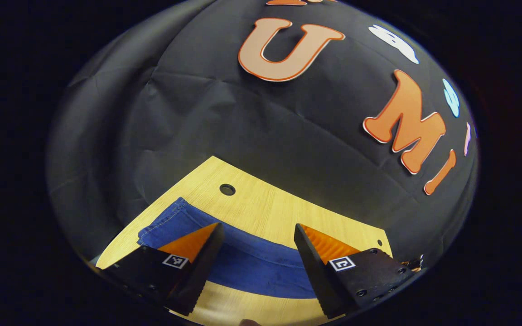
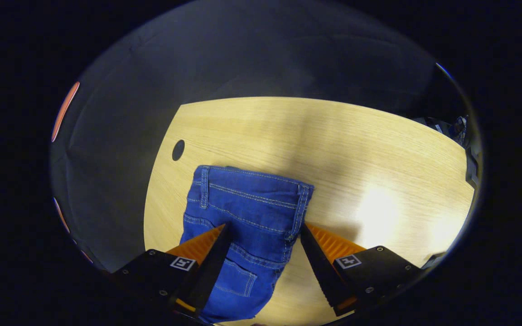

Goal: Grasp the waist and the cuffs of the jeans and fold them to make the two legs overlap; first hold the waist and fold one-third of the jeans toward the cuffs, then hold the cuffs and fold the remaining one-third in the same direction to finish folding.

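Left gripper view, nearest first: we see the left gripper (image 1: 257, 253) at the bottom of the frame with its two fingers spread wide apart and nothing between them. It hangs above the table, clear of the cloth as far as we can judge. Between and just beyond the fingers lies a band of the blue jeans (image 1: 252, 262), flat on the wooden table (image 1: 261, 208). The cuff end (image 1: 170, 217), with its stitched hem, reaches toward the left edge of the table. Past the denim we note bare wood and a round hole (image 1: 227, 189) in the tabletop, then the table's far edge and the black cloth wall (image 1: 224, 122) behind it.

Right gripper view, nearest first: the right gripper (image 2: 264, 253) also stands with its fingers apart, holding nothing. The jeans (image 2: 247, 213) lie under and ahead of the gap, and the fingers frame the fabric on either side; whether the tips touch the denim we cannot tell. Close to the camera we make out a back pocket (image 2: 238, 280) with pale stitching. Farther on, the waistband (image 2: 252, 179) runs across the far end of the garment, with a belt loop at each end. The denim lies flat on the left half of the table (image 2: 379, 149).

Beyond the waistband the wood is lit by a bright patch at right. A dark round hole (image 2: 178, 150) sits near the table's left edge, just beyond the jeans' far left corner. Behind that, the dark wall (image 2: 252, 63).
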A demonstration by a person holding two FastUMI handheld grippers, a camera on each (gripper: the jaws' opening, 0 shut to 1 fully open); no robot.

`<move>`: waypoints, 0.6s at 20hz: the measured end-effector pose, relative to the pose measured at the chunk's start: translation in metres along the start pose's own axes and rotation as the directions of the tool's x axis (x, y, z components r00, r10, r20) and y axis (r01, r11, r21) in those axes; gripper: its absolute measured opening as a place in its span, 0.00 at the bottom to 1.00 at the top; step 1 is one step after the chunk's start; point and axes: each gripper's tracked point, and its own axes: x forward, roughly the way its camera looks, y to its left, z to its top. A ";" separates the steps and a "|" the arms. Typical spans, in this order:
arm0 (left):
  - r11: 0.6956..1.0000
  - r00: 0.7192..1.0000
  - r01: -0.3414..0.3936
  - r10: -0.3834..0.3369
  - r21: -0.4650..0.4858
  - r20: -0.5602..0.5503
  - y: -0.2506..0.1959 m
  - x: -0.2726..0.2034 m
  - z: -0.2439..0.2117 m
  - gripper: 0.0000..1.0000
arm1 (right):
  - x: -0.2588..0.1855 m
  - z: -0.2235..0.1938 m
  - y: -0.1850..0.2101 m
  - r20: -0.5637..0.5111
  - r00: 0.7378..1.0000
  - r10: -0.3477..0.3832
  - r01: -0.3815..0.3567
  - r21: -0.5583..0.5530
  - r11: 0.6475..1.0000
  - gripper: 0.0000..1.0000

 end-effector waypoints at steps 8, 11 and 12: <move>0.998 0.996 0.062 -0.061 0.026 -0.062 -0.035 -0.010 -0.031 0.96 | -0.008 0.003 0.006 0.105 0.994 0.023 -0.012 -0.099 0.995 0.20; 0.997 0.996 0.072 -0.070 0.039 -0.055 -0.039 -0.009 -0.029 0.96 | -0.032 0.005 0.023 0.137 0.982 0.127 -0.104 -0.167 0.980 0.20; 0.996 0.996 0.076 -0.073 0.047 -0.053 -0.041 -0.010 -0.028 0.97 | -0.038 0.008 0.026 0.156 0.978 0.140 -0.112 -0.179 0.978 0.20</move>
